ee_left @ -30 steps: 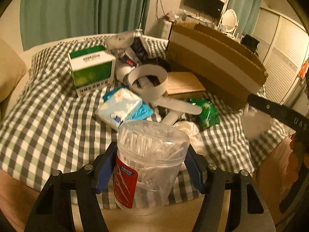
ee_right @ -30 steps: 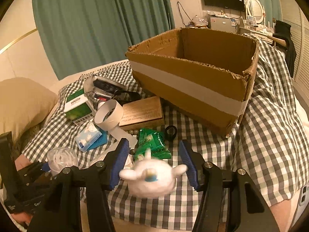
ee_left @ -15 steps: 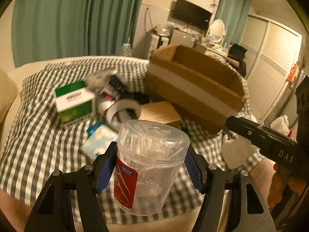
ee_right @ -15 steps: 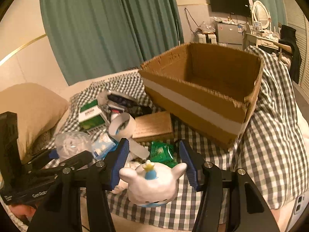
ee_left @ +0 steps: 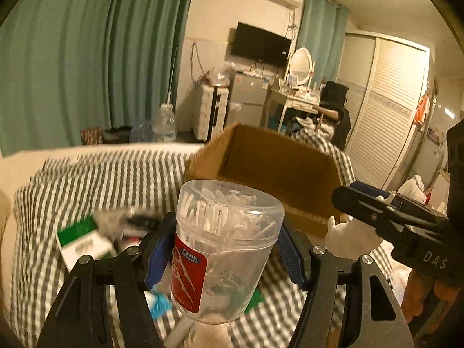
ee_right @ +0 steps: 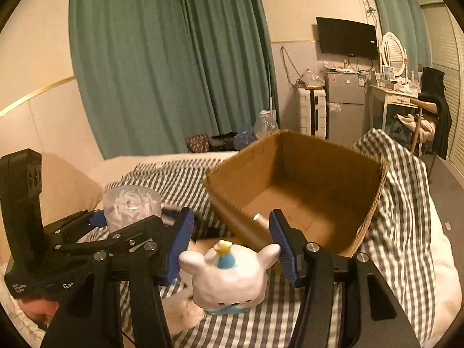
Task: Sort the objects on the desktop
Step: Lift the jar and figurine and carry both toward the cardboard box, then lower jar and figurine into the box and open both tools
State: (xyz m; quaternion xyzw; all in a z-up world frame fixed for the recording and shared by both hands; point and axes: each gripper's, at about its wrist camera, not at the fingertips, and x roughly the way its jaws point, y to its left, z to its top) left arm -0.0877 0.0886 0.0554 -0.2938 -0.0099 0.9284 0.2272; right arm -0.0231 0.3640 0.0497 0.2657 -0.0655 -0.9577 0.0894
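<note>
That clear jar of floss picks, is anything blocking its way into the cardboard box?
Nothing visible does. The left gripper holds the jar of floss picks in the air, and the cardboard box lies just ahead with its top open. The right gripper, carrying a white figurine, is off to the side.

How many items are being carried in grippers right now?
2: a clear floss-pick jar in the left gripper, a white bunny figurine in the right gripper, both near the cardboard box.
</note>
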